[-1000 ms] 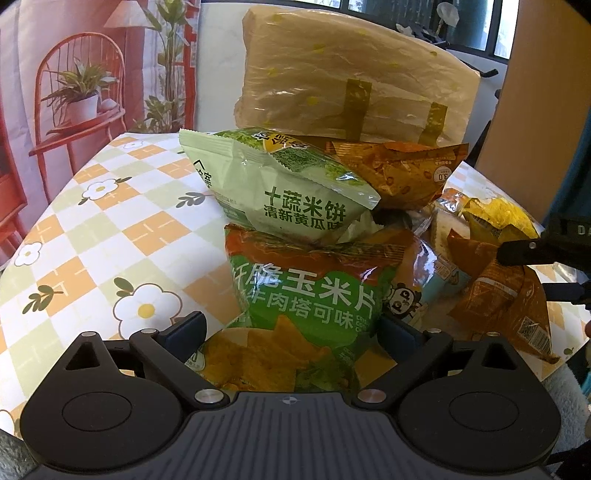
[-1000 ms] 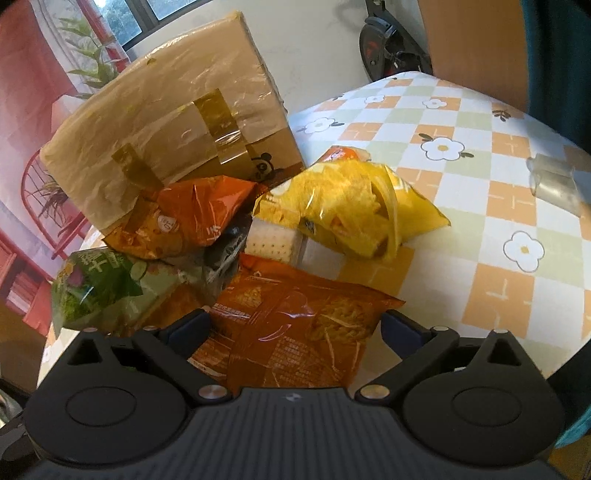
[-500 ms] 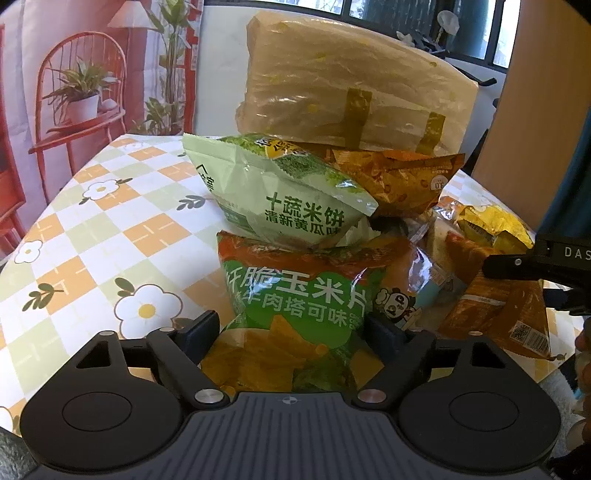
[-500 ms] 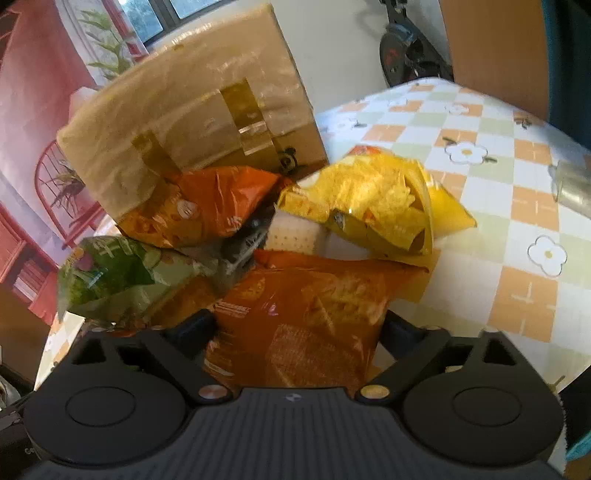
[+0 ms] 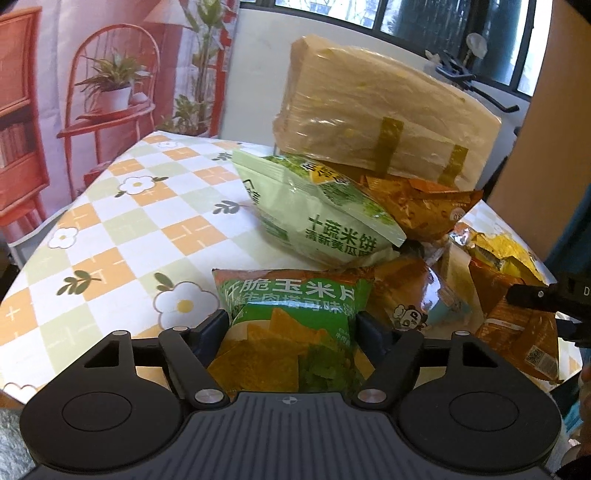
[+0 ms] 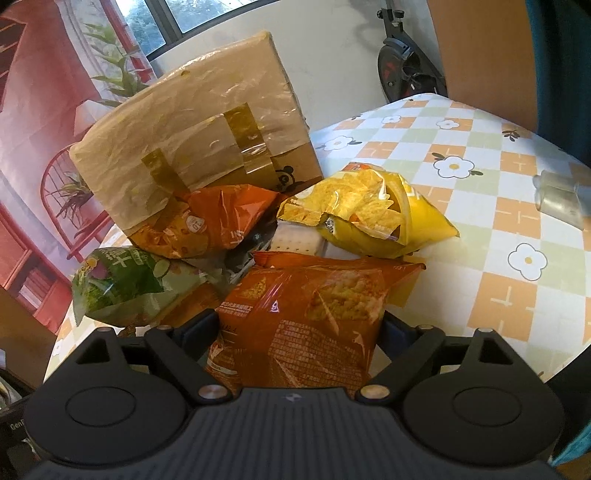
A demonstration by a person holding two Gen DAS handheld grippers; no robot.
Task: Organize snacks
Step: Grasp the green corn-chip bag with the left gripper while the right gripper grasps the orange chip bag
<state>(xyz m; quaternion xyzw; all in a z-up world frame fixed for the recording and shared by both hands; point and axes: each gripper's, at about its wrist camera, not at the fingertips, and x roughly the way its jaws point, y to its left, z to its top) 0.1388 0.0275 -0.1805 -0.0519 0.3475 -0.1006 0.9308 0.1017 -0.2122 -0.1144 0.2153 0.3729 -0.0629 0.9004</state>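
At the near edge of the tabletop (image 5: pixel 110 236), the left tool (image 5: pixel 291 325) is closing on the green chip bag (image 5: pixel 291 314). The right tool (image 6: pixel 299 325) narrows around the orange bag (image 6: pixel 314 306), pads seemingly not yet pressing. Slick, puffy film could slip out, or chips crush.

Ahead of the tongs spreads a worktop (image 5: pixel 122 229) under a checked cloth of orange, pale green and white squares, dotted with white flowers and small leaf sprigs. Beyond it to the left hangs a printed backdrop (image 5: pixel 55 74) in reds and pinks, picturing a red wire chair that carries a potted plant (image 5: pixel 112 86), a bookshelf and tall leafy stems. Straight ahead stands a white wall (image 5: pixel 255 74) below a dark-framed window (image 5: pixel 443 22) that lets in daylight. To the right rises a plain wooden panel (image 6: pixel 480 51), with a black exercise machine (image 6: pixel 406 62) beside it against the wall. A dark teal curtain (image 6: pixel 561 59) hangs at the far right.
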